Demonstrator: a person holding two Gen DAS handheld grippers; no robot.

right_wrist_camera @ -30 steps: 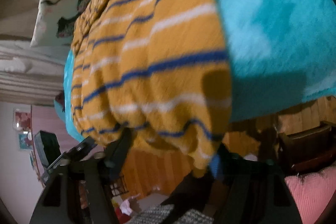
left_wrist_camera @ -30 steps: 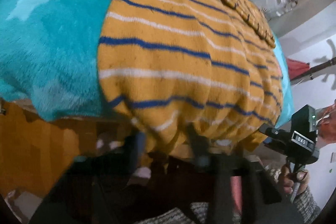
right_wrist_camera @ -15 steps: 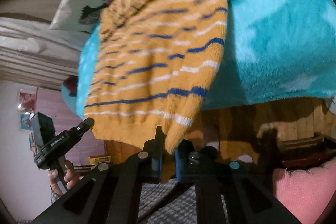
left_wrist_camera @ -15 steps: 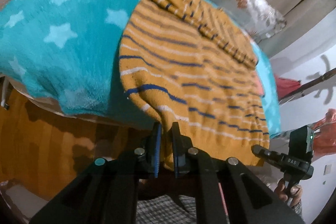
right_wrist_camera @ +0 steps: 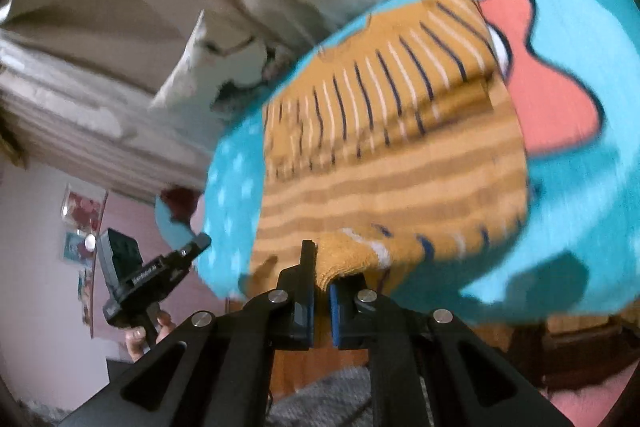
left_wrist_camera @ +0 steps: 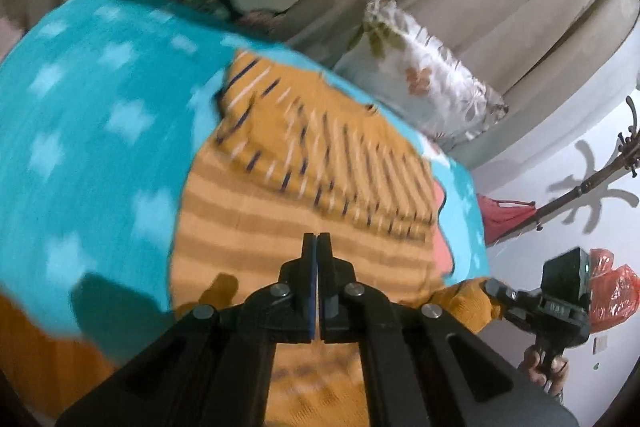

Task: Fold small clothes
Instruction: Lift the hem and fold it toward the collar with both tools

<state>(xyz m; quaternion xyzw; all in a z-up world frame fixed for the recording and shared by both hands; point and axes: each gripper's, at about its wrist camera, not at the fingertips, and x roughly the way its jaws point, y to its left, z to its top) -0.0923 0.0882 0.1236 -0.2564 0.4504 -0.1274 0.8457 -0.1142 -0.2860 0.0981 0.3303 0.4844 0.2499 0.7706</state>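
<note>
Sweater (right_wrist_camera: 384,163): mustard knit with blue and white stripes, lying on the teal blanket (left_wrist_camera: 100,155) ahead of both grippers; near hem lifted off the blanket, far half still flat.
Left gripper (left_wrist_camera: 317,259): pads closed with no gap showing. In its own view no cloth shows between the tips, though knit hangs just below and behind the jaws, so I can't confirm the pinch from there. In the right wrist view its tips sit just short of the hem's left corner; contact unclear through blur.
Right gripper (right_wrist_camera: 320,267): jaws have just been closing and are now nearly together, clamped on a bunched corner of the hem; knit bulges out over the top of the pads.
Done: sleeves look already turned in, lying as a band with vertical stripes across the far part of the body. Hem corners picked up; underside of the knit now faces the cameras just ahead of the tips.
Left: judging by this, carry the hem forward over the sleeve band, lay it down, release, square the edges. Bottom-to-top fold is about mid-way.
Risk: left-side hold is uncertain; if it's slack the hem will land skewed.
Containers: none in view. No basket, bin or drawer in either view, and no other folded pieces visible.
Surroundings: floral pillows (left_wrist_camera: 420,83) beyond the blanket's far edge, well clear of the fold path.
</note>
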